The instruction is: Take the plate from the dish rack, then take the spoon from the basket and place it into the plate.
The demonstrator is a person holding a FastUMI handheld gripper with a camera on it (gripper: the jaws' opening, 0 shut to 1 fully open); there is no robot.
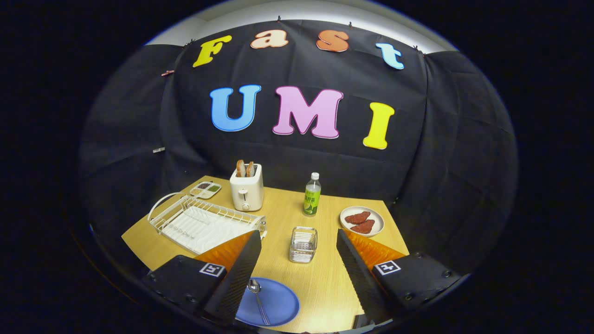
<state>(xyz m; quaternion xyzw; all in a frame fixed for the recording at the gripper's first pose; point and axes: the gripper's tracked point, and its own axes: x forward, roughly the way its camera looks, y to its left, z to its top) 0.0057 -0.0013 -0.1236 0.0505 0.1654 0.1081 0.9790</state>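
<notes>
A blue plate (274,304) lies flat on the wooden table (325,283), partly under my left finger (239,273). A metal spoon (256,294) rests in the plate, bowl pointing away from me. The white wire dish rack (204,220) stands beyond the left finger with nothing in it. A small metal mesh basket (303,244) sits just ahead, between the fingers, and looks hollow. My gripper (299,241) hangs above the table, open, with nothing held between its fingers.
A white toaster (247,190) with bread slices stands behind the rack. A green bottle (312,195) is at the middle back. A white plate with red pieces (362,221) lies beyond the right finger. A small divided dish (205,189) sits at the far left corner.
</notes>
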